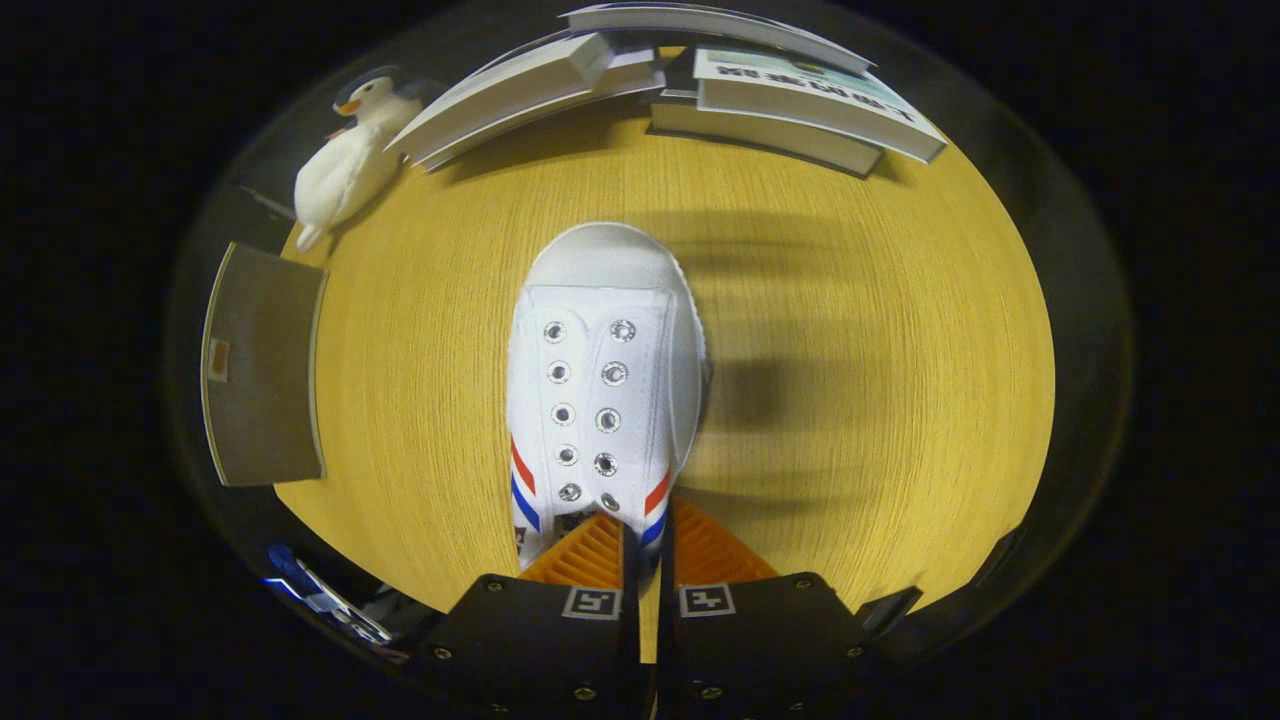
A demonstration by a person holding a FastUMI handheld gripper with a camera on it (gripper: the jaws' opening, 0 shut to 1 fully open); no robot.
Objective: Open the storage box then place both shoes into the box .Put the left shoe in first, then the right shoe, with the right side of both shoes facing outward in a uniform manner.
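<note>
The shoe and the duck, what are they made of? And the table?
The shoe looks like white canvas cloth: matte weave, metal-looking rings at the lace holes, and a smoother, probably rubber toe. The jaws of the gripper are nearly shut and seem to pinch its rear edge. The duck looks like soft plush with a fuzzy, matte surface. The table looks like wood or wood-look laminate, with fine straight grain.

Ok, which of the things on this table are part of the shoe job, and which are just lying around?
Part of the job:
white shoe, its rear side wall pinched by the gripper

Lying about:
stuffed duck
stacked books
grey pad at the table's edge
</note>
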